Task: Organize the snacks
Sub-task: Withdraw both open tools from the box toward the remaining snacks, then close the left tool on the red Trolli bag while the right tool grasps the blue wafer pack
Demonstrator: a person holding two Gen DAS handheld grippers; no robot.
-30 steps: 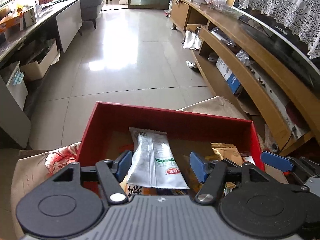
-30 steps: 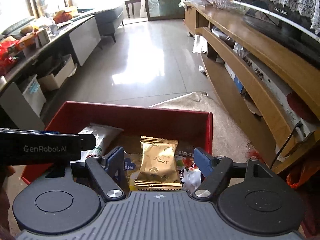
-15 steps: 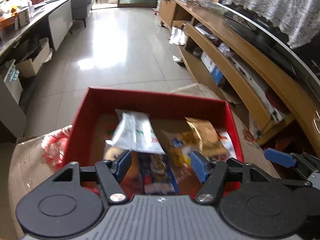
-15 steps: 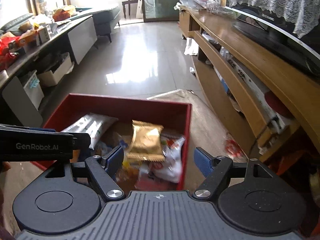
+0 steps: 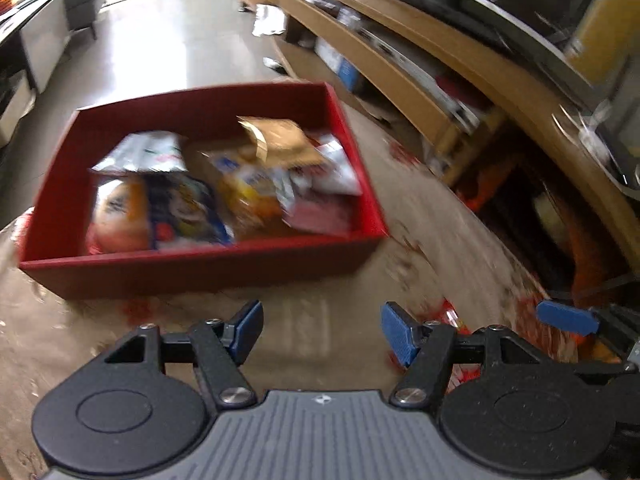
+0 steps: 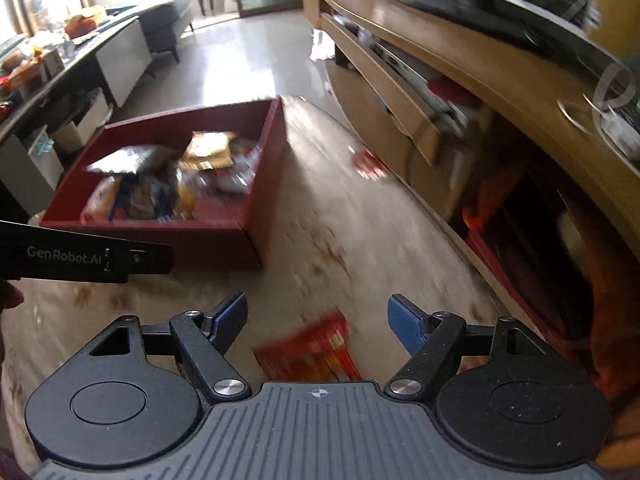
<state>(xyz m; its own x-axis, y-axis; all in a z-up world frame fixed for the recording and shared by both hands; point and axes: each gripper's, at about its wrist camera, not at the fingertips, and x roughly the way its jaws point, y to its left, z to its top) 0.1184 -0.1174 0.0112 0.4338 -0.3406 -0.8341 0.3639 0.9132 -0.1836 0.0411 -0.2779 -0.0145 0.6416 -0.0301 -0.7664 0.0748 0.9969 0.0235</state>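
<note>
Several snack packets lie heaped in the red box [image 5: 192,276], among them a gold packet [image 5: 280,142] on top toward the far right and a silver-white packet [image 5: 140,152] at the far left; motion blur hides the print on the rest. One more red snack packet [image 6: 312,350] lies loose on the bench [image 6: 360,240], outside the box.

A moment ago both grippers hung right over the open box, the silver packet and the gold one each sitting between a pair of jaws. Now both have drawn back and swung right, so the whole box shows, near wall included. The left gripper [image 5: 322,330] has its jaws spread wide with nothing between them; the box sits ahead and to its left, well apart. The right gripper [image 6: 316,320] also has its jaws spread, empty, and the loose red packet lies just below the gap between them, not touched. From that side the box stands far off to the left, past the left gripper's black body [image 6: 80,258].

Beyond, a long wooden shelf unit [image 6: 420,80] runs along the right.
</note>
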